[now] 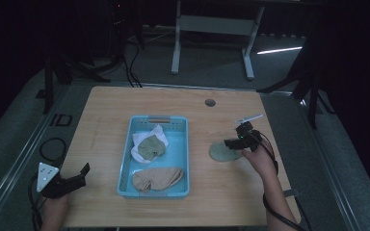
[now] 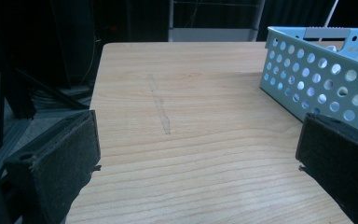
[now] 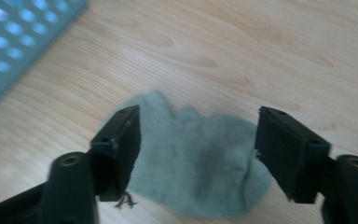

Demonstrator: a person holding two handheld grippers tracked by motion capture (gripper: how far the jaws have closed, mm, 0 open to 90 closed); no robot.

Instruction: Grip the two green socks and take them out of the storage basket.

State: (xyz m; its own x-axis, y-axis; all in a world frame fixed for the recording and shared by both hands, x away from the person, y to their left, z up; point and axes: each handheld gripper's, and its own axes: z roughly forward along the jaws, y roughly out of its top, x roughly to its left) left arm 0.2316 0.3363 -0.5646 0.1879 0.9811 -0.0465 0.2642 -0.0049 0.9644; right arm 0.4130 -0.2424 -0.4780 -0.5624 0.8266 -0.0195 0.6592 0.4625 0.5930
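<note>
A blue basket holding a white cloth, a green sock and a tan sock is sitting mid-desk, with another green sock lying right of it.

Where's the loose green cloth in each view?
High view: green cloth flat on the table, right of the basket, just left of the right tongs.
Left gripper view: cloth not in it; basket corner at upper right.
Right gripper view: cloth at lower centre, between the open jaws.
Shared landmark: the blue basket, at upper left in the right gripper view.
</note>
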